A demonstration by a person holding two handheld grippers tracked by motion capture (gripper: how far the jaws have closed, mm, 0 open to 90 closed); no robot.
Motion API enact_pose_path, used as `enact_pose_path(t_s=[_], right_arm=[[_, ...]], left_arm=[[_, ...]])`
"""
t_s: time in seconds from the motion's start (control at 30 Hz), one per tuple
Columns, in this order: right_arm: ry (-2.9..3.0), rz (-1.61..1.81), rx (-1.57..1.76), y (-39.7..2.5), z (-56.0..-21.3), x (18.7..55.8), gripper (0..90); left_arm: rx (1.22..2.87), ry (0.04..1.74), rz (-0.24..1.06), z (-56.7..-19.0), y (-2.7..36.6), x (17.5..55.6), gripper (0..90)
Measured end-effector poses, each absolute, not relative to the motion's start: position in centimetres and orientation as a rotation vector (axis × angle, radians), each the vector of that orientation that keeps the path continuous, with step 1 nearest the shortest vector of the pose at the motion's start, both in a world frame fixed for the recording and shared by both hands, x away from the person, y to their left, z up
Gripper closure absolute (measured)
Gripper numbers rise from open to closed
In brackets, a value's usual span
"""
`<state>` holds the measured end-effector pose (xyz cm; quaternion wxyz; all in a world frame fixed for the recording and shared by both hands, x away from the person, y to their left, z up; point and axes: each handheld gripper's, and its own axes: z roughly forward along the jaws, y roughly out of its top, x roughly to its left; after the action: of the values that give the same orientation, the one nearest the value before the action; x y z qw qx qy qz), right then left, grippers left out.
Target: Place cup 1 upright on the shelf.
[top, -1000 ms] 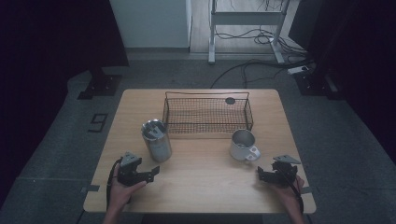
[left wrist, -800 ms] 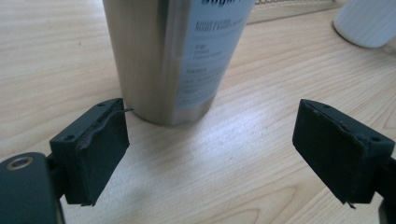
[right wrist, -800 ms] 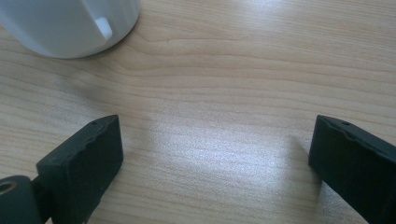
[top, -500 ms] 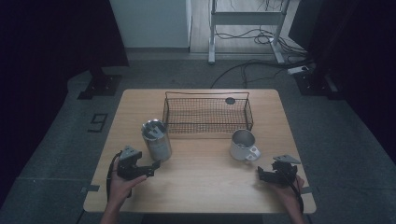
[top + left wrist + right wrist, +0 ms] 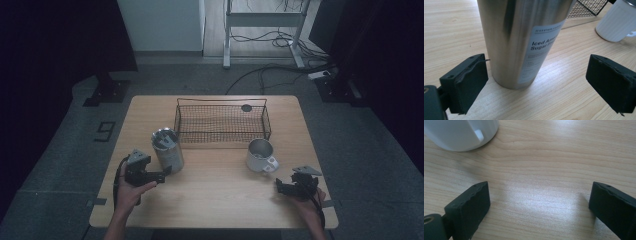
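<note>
Left gripper view: steel tumbler stands upright on the desk, just before the spread left claw. Off-centre closing could tip it toward the white mug. Right claw, spread and empty, sits beside that mug.

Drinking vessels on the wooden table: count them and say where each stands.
2. The tall stainless-steel tumbler stands left of the black wire basket, just ahead of the left gripper. The white ribbed mug stands near the basket's right front corner.
</note>
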<state>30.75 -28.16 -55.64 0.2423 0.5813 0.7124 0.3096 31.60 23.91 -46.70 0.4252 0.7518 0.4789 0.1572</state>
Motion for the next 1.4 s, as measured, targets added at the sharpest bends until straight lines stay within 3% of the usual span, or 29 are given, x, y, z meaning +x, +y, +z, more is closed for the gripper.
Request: enact_pose_path(t_s=[1.4], right_arm=[[1.936,0.844,1.597,-28.2,-55.6,30.8,4.3]], left_arm=[[1.875,1.164,0.46,-46.1,22.7,36.0,0.3]])
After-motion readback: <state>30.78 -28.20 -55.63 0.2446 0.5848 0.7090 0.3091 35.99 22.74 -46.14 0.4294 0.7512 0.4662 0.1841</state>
